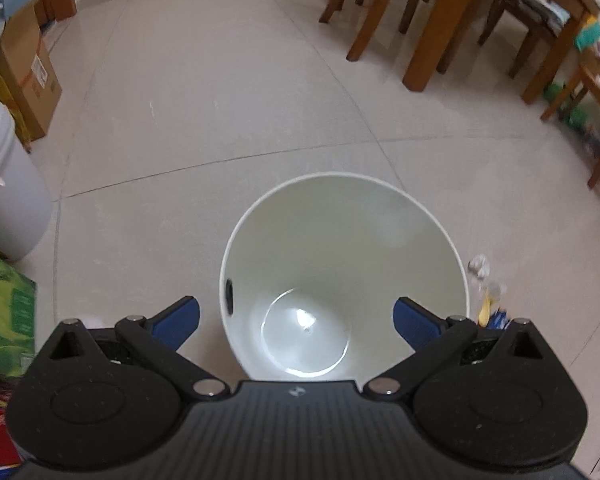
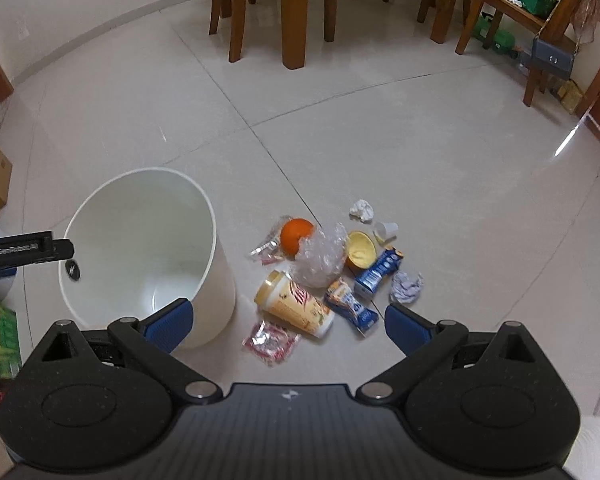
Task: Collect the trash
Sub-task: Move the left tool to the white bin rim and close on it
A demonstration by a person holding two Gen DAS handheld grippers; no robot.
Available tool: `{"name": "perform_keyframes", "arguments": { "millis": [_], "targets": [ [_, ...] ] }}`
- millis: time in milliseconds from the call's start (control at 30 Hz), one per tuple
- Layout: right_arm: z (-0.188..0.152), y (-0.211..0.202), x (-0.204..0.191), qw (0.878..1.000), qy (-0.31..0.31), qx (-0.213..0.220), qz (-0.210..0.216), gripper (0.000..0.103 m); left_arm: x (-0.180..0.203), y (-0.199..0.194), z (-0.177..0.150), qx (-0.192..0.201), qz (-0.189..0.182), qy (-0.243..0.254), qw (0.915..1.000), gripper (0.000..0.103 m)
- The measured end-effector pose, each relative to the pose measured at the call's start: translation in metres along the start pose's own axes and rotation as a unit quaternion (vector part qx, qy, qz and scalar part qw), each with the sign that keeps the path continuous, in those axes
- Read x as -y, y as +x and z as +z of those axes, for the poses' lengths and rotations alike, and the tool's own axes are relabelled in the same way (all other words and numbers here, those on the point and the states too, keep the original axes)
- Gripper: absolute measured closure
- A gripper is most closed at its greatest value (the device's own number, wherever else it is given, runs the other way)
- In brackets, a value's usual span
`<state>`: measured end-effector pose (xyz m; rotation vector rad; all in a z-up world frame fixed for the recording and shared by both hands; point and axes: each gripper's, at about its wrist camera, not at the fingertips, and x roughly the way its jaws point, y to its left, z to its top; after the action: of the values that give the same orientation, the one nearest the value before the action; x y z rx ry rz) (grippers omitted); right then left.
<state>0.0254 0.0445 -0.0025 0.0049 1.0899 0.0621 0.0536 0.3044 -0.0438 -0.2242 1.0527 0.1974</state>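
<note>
White bin (image 2: 140,248): upright on the floor, directly below your left hand-held gripper (image 1: 296,316), ahead-left of your right hand-held gripper (image 2: 288,324). Both spread wide, holding nothing. Trash pile: cup (image 2: 296,304), orange (image 2: 296,236), wrappers, just ahead of the right one, beside the bin.

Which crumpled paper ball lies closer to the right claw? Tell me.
The greyish-lilac paper ball, right of the blue carton and nearest the right claw. The white paper ball lies farther, beyond the small cup.
</note>
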Motion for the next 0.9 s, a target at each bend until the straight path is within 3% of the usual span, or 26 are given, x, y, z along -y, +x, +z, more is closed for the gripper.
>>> {"name": "perform_keyframes", "arguments": {
  "millis": [167,367,500,700,800,900],
  "targets": [
    [0.01,0.04,0.014,1.0,-0.003,0.01,-0.006,0.0,-0.004,0.024,0.006,0.011,0.053,0.034,0.9979,0.001],
    [0.022,0.086,0.019,1.0,-0.021,0.008,-0.01,0.0,-0.013,0.034,0.009,0.041,0.044,0.034,0.9976,0.001],
    [0.019,0.104,0.017,0.999,-0.038,0.018,-0.018,0.0,-0.018,0.042,0.001,0.047,0.086,0.041,0.9943,0.001],
    [0.011,0.124,0.013,0.999,-0.05,-0.01,-0.01,0.0,-0.018,0.066,-0.012,0.028,0.131,0.058,0.9892,0.001],
    [0.006,0.129,0.009,0.997,-0.069,-0.012,-0.016,0.0,-0.016,0.072,-0.017,0.011,0.129,0.068,0.9892,0.0],
    [0.003,0.135,0.01,0.997,-0.069,-0.023,-0.016,0.0,-0.02,0.076,-0.016,-0.004,0.12,0.04,0.9919,0.001]
  ]
}}
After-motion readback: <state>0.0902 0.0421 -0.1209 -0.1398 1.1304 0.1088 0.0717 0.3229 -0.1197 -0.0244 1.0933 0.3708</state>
